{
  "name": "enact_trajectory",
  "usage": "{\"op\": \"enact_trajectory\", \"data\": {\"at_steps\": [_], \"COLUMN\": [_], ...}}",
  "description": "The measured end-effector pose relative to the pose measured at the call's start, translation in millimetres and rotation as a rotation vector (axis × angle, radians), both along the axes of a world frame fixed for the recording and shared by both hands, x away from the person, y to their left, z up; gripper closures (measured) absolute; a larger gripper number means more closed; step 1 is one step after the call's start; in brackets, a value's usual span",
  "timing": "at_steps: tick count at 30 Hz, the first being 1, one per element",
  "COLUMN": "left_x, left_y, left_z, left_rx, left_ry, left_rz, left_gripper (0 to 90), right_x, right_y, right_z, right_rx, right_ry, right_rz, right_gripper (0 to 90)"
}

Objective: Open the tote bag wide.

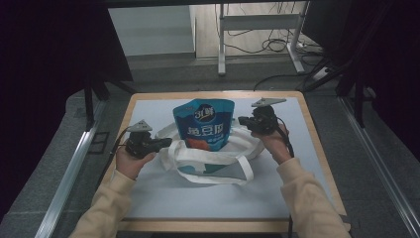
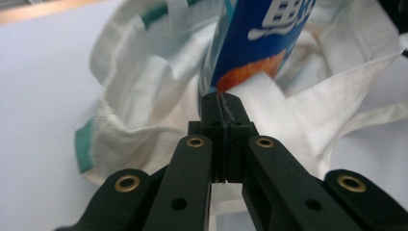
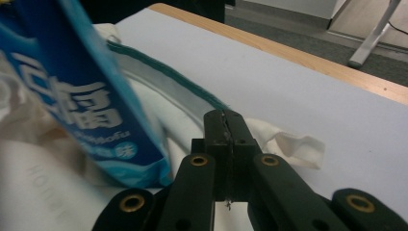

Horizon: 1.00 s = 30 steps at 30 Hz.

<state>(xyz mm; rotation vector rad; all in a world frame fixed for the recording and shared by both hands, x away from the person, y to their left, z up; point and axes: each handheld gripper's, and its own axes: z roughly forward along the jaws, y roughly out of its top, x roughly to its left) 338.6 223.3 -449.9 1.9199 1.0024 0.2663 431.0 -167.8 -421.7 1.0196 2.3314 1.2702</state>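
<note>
- Dark curtains and a grey floor ring my work area; the surface (image 1: 163, 198) is a pale sheet edged in wood, with cables and a metal stand beyond its far edge
- Middle of it, a white tote bag (image 1: 198, 157) lies slumped with its mouth open and its straps looped toward me; green trim runs along its rim
- Standing in that mouth, long axis upright and leaning slightly away, is a blue snack pouch (image 1: 204, 124) with white lettering and an orange patch low on its face; it sits between my two hands, about equally near each
- My left tongs (image 1: 167, 142) are clamped together on the bag cloth, the pouch just ahead of them
- My right tongs (image 1: 241, 120) are pressed together on the bag rim at the pouch's other side
</note>
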Motion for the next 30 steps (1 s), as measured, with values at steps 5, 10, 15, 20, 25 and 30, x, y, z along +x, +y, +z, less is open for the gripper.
{"op": "enact_trajectory", "data": {"at_steps": [5, 10, 15, 20, 25, 30], "left_x": [-11.5, -26.8, -41.4, -56.8, -65.9, -73.5], "left_y": [9.7, 18.2, 24.1, 29.9, 28.8, 23.1], "left_z": [8.1, 9.1, -0.9, -14.2, -26.4, -30.8], "left_rx": [-0.030, -0.036, -0.022, 0.003, 0.051, 0.101], "left_ry": [-0.038, -0.074, -0.083, -0.076, -0.069, -0.098], "left_rz": [0.029, 0.050, 0.072, 0.100, 0.117, 0.112], "left_gripper": [89.9, 88.7, 86.1, 77.6, 61.2, 51.9], "right_x": [-13.9, -32.4, -55.9, -77.9, -99.8, -109.1], "right_y": [-11.3, -24.4, -40.2, -56.9, -74.4, -89.7], "right_z": [4.7, 4.2, -0.6, -9.6, -25.2, -42.9], "right_rx": [0.041, 0.058, 0.077, 0.072, 0.077, 0.062], "right_ry": [-0.018, -0.040, -0.060, -0.073, -0.093, -0.056], "right_rz": [0.010, 0.028, 0.043, 0.046, 0.016, -0.013], "right_gripper": [88.8, 88.7, 87.8, 72.1, 54.6, 49.9]}}
